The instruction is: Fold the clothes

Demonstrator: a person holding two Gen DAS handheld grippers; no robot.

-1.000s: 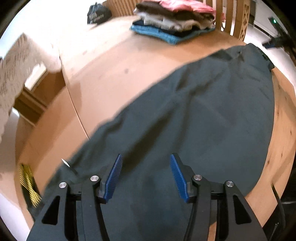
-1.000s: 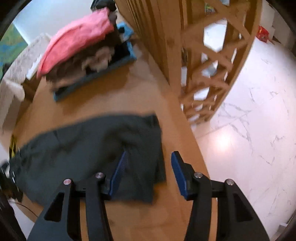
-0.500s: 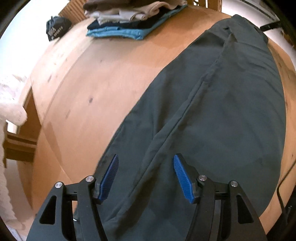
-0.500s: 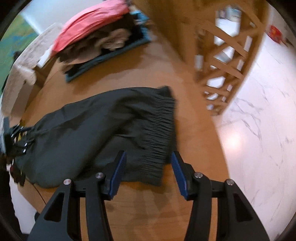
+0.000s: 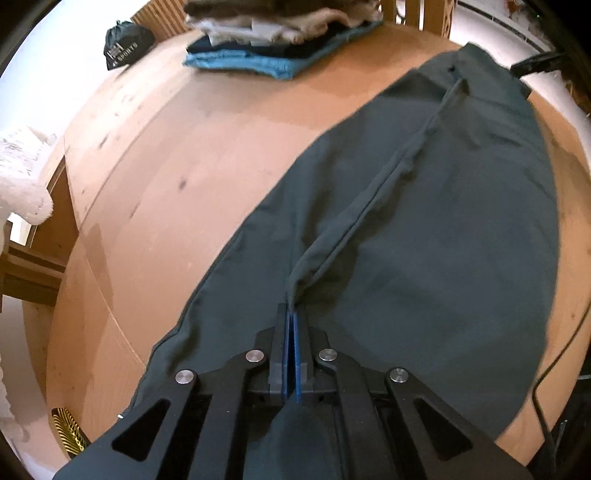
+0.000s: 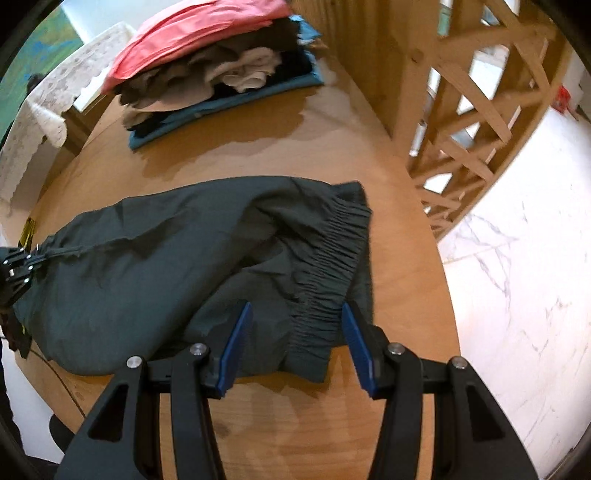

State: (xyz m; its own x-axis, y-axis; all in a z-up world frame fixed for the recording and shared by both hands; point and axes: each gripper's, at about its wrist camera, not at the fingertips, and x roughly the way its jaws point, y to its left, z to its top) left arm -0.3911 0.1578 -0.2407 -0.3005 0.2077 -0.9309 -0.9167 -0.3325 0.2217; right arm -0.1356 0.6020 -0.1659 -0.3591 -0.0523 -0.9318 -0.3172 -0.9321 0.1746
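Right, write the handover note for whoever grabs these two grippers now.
Left gripper: jaws shut on a pinch of fabric along the seam ridge of the dark trousers.
Right gripper: jaws open, straddling the elastic waistband, not gripping.
Trousers lie spread across the wooden table; the stack of folded clothes sits at the far side.
Done: the stack, and one grip on the trousers.
Left: close on the waistband, fold the trousers, probably add them to the stack.

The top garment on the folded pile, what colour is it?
Pink top garment, clearest in the right wrist view.
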